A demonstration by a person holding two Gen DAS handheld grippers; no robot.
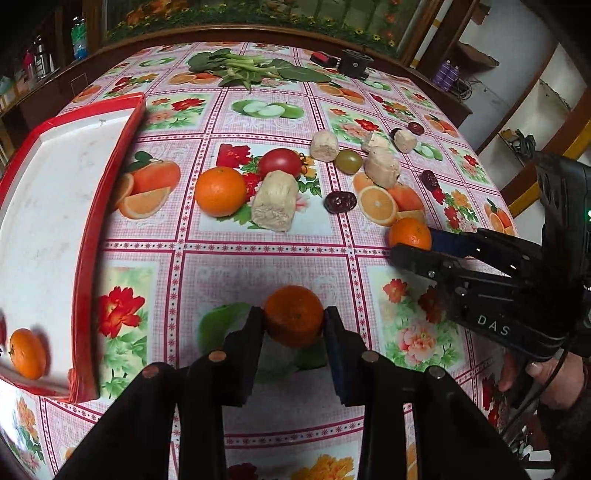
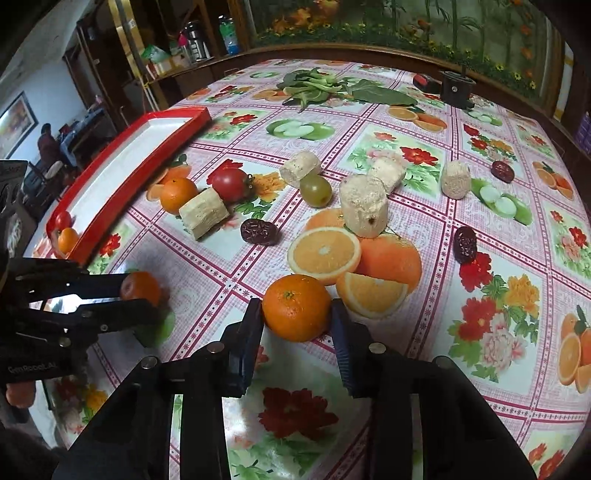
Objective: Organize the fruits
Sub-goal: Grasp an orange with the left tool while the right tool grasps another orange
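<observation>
Lived-in home, dining area. Table under a fruit-and-flower oilcloth (image 2: 461, 122); leafy greens (image 2: 314, 86) at 12 o'clock. Wooden shelves with a bottle (image 2: 229, 35) and flask (image 2: 195, 40) at 11. Framed picture (image 2: 16, 122) and a seated person (image 2: 48, 147) at 9.

Leafy greens (image 1: 251, 68) lie beside a black holder (image 1: 354, 63).

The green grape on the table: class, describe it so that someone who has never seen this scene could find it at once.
Start at the red-rimmed tray on the flowered tablecloth and move across to the loose cluster of pale cut chunks in the middle. The green grape lies among them, just beyond the tallest pale chunk. It is the only small, smooth, green, real fruit there; the oranges and tomato are larger, and the green apples are only printed.
</observation>
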